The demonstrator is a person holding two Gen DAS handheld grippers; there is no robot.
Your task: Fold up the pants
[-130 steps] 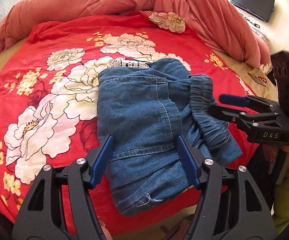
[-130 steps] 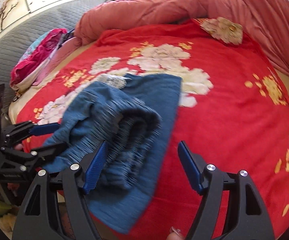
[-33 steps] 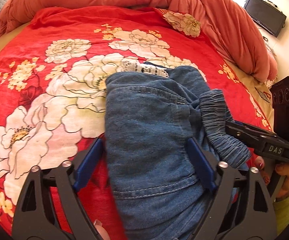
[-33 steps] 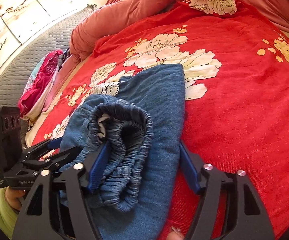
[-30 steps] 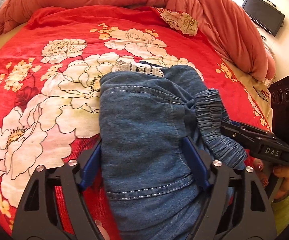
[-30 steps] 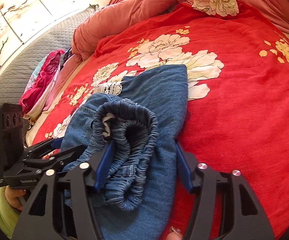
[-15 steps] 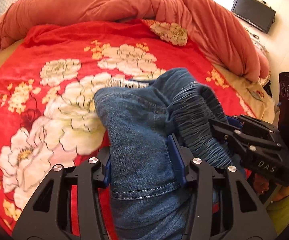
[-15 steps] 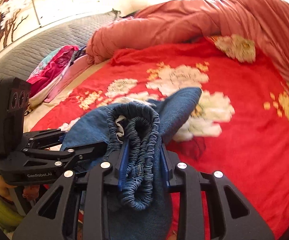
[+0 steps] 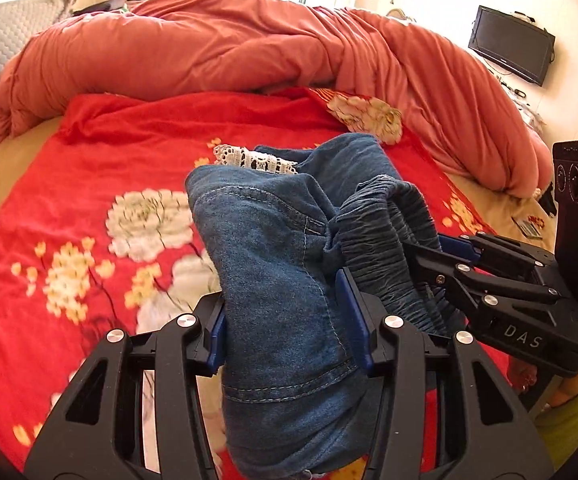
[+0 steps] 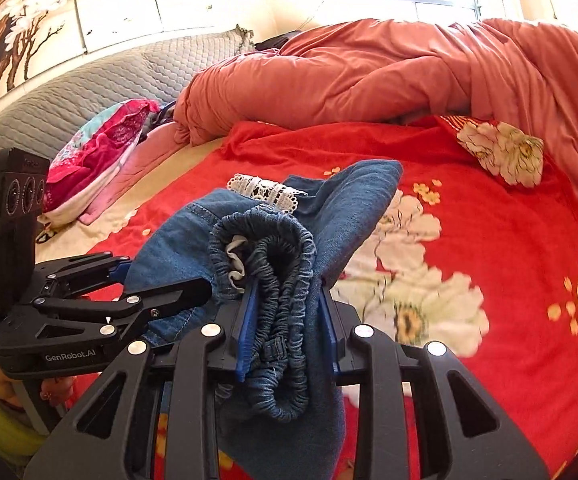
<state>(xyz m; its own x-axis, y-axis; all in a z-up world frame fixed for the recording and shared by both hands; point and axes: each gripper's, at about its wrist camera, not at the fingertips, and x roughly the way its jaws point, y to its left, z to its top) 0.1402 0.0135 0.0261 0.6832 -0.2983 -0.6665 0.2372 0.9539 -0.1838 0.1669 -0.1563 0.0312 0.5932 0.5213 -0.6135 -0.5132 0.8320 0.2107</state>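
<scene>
Now each hand-held gripper [image 9: 287, 316] [image 10: 287, 328] clamps the folded denim pants [image 9: 273, 264]

- Red floral bedspread [image 9: 89, 240] covers my bed.
- Orange duvet [image 9: 209, 64] bunched along its far edge.
- Pink clothes pile [image 10: 97, 152] by the grey headboard [image 10: 89, 88].
- TV [image 9: 509, 44] on the wall.

Home bedroom: bed with red floral cover [image 9: 101, 152], orange duvet [image 9: 209, 60], quilted headboard [image 10: 89, 84], wall-mounted TV [image 9: 509, 44].
</scene>
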